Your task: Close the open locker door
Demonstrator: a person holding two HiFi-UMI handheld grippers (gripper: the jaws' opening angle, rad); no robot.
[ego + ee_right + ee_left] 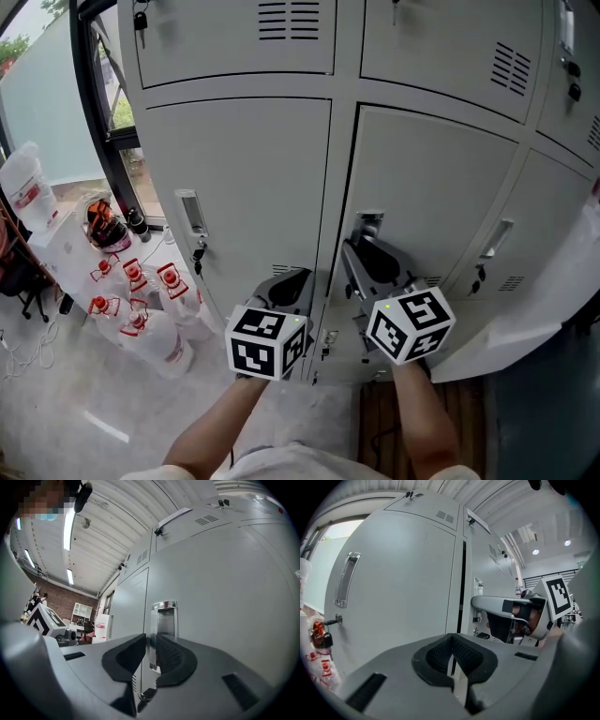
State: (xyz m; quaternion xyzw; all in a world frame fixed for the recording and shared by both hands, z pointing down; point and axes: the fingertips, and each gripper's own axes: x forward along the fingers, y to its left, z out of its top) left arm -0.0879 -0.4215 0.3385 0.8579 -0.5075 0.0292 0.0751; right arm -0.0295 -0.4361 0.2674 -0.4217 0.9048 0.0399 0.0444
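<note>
Right gripper [151,654]: jaws narrowly apart astride the left rim of the chrome handle [164,616] on the middle lower locker door [436,197]; I cannot confirm pad contact. Left gripper [452,663]: jaws together, nothing between them, facing the dark gap [463,588] between that door and its left neighbour. Locker interiors are hidden from me.

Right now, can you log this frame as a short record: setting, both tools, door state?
setting: grey lockers, bottles on the floor at left
left tool: jaws together, empty, facing the left door
right tool: jaws slightly apart, handle of the middle door lined up in the gap; contact unclear
door state: dark gap along the middle door's left edge; looks ajar
</note>
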